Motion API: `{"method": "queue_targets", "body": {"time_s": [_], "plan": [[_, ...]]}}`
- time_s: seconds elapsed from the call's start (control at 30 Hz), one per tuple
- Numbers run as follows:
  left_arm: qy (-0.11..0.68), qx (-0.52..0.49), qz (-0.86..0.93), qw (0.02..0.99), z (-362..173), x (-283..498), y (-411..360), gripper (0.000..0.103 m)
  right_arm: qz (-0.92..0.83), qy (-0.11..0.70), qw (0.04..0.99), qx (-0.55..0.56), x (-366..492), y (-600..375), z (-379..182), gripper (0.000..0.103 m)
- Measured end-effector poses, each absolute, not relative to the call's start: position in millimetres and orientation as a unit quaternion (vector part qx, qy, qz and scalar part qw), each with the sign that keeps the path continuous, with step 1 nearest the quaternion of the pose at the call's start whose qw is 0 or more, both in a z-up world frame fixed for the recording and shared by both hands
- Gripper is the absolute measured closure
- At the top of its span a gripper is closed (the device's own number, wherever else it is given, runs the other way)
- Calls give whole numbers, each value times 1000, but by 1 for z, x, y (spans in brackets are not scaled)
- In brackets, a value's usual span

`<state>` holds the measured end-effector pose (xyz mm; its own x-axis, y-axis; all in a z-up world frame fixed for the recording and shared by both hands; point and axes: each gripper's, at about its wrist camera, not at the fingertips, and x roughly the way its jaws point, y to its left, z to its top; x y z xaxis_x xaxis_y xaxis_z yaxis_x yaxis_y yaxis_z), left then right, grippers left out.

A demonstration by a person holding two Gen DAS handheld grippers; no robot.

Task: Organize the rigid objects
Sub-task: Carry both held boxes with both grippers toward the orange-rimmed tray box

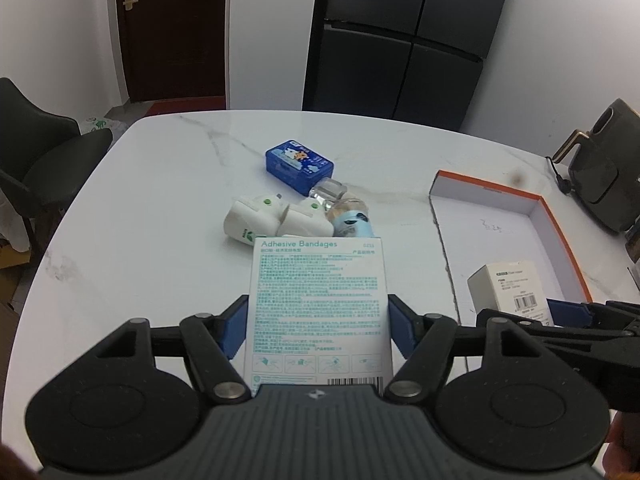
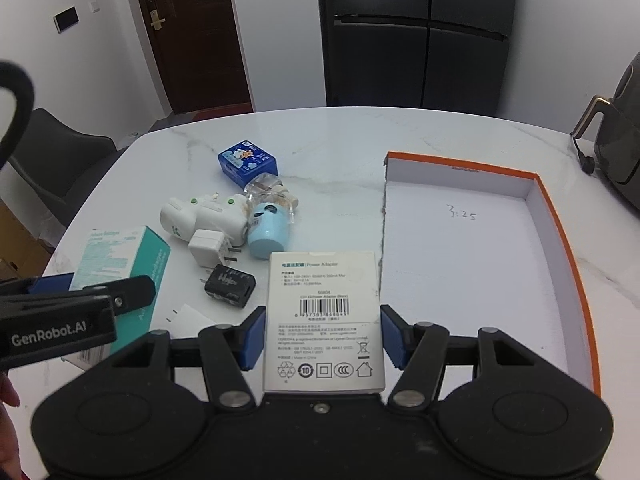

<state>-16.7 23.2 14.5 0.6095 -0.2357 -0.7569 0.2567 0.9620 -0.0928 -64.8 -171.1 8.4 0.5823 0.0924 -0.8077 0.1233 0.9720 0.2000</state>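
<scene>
Left wrist view: nearest the lens, left gripper (image 1: 318, 326) is clamped on the Adhesive Bandages box (image 1: 318, 304), blue pads pressing both long sides, box held above the white marble table (image 1: 140, 220). Beyond it sits a cluster: two white plug-in units w/ green dots (image 1: 276, 220), a light-blue bottle (image 1: 354, 226), a clear cap (image 1: 328, 192) and a blue tin (image 1: 299, 165) furthest back. Right side: orange-rimmed box lid (image 1: 560, 232) lying open-side up; the power adapter box (image 1: 510, 286) shows over its near part, w/ the right gripper's arm reaching in from the edge.

Right wrist view: right gripper (image 2: 323, 334) grips the Power Adapter box (image 2: 324, 320), pads on both sides, box just beside the lid's (image 2: 560, 224) left wall; lid floor (image 2: 460, 264) has handwritten digits. Left of it on the table (image 2: 340, 152): black charger (image 2: 230, 286), white charger (image 2: 208, 248), the white units (image 2: 204, 216), blue bottle (image 2: 268, 228), clear cap (image 2: 266, 186), blue tin (image 2: 247, 162). Far left, the left gripper's arm (image 2: 60, 320) w/ the teal-sided bandage box (image 2: 120, 264). Dark fridge (image 2: 420, 32) and brown door (image 2: 192, 32) behind.
</scene>
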Motion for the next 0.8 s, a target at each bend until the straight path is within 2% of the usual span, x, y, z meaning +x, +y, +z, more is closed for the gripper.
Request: {"method": "queue_targets", "body": {"time_s": [0.8], "plan": [[418, 33, -164, 893, 15, -34, -38, 31, -27, 457, 878, 138, -90, -227, 4, 32]]}}
